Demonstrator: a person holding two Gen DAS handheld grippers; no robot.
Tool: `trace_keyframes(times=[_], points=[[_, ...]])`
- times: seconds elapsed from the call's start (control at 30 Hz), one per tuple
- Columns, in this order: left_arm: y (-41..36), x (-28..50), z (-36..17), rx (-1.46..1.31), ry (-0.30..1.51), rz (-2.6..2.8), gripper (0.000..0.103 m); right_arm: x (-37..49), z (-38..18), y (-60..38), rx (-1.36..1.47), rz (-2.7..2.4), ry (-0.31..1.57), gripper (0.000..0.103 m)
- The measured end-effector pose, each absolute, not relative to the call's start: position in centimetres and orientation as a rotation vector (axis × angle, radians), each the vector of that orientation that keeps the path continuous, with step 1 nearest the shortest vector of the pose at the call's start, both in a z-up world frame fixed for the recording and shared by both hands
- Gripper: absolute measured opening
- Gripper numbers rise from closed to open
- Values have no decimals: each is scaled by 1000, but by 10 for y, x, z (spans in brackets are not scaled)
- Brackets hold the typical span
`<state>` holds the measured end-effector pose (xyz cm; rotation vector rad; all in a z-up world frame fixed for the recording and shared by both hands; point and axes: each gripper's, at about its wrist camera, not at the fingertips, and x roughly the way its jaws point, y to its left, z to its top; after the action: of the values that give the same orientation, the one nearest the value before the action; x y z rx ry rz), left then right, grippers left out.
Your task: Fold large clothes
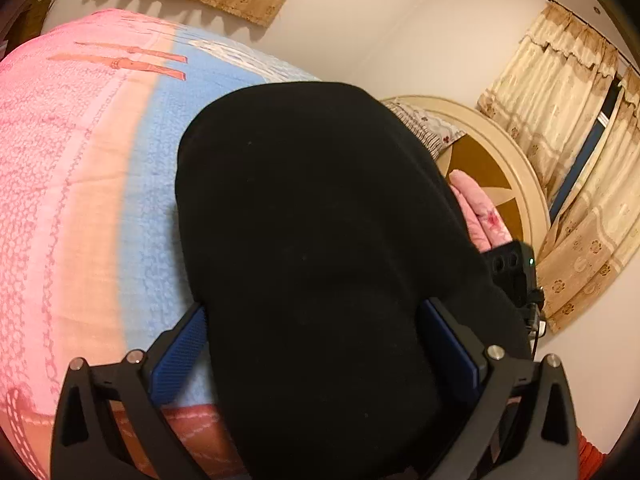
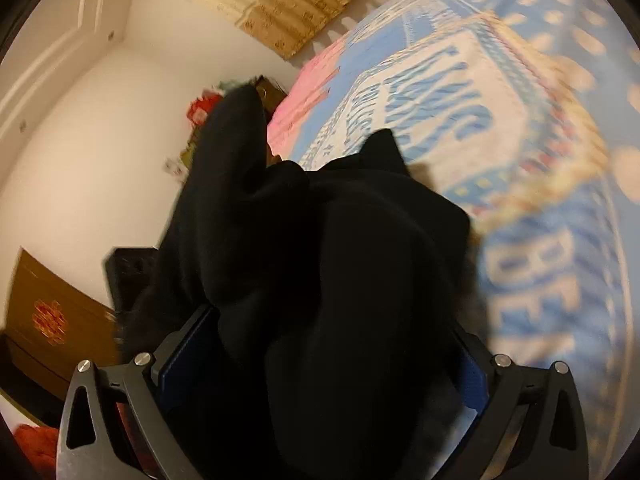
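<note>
A large black garment [image 1: 320,240] fills the middle of the left wrist view and lies between the blue pads [image 1: 180,348] of my left gripper [image 1: 316,340], whose jaws stand wide around a thick fold of it. In the right wrist view the same black garment [image 2: 340,280] hangs bunched between the blue pads [image 2: 188,348] of my right gripper [image 2: 320,352], lifted above the bed. The fingertips of both grippers are hidden by the cloth. The other gripper's black body [image 1: 516,272] shows past the garment's right edge.
The bed carries a pink and blue blanket [image 1: 80,180] with white lettering [image 2: 440,92]. A round cream headboard [image 1: 500,152], a pillow [image 1: 432,128] and pink cloth [image 1: 480,212] lie at the right. Curtains [image 1: 560,120] hang behind. A brown cabinet [image 2: 52,320] stands at the left.
</note>
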<state>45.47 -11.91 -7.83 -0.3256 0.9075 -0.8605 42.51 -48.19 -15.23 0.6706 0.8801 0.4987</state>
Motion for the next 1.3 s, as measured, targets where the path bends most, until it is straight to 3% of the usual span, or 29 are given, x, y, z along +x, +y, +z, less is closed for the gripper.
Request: trace_keyframes(times=[0.13,0.37,0.6,0.77,0.93,1.0,1.03,1.07,1.13,1.2,1.23,1.27,1.3], points=[[-122,453,-75,-327,894,-860,103,430,-150,-473,641,505,877,102],[-117,419,-42,-266,792,-849,78,391,-135,-459,751,556,814,80],[-113,356,24,-162,745,-868,77,329,-82,-423,807,721,726,78],[-83,302,80,-175,771,-842,76,284,-66,-390,889,866,793,78],[-52,272,82,-181,824,-677,76,269,-76,-338,911,1007,908,78],[-42,276,68,-150,807,-591,67,278,-93,-324,879,996,943,78],[-37,279,60,-128,797,-552,53,287,-108,-318,873,960,972,78],[-33,284,51,-109,791,-520,52,295,-120,-314,853,915,994,78],[-38,298,28,-15,798,-446,53,311,-141,-307,765,776,1018,78],[-45,301,3,76,827,-419,61,322,-154,-305,778,721,972,81],[-49,306,-7,109,836,-410,76,324,-156,-307,812,701,942,88],[-50,310,-13,103,820,-390,88,324,-156,-306,812,680,930,88],[-44,312,-15,62,808,-395,90,321,-156,-306,794,663,919,88]])
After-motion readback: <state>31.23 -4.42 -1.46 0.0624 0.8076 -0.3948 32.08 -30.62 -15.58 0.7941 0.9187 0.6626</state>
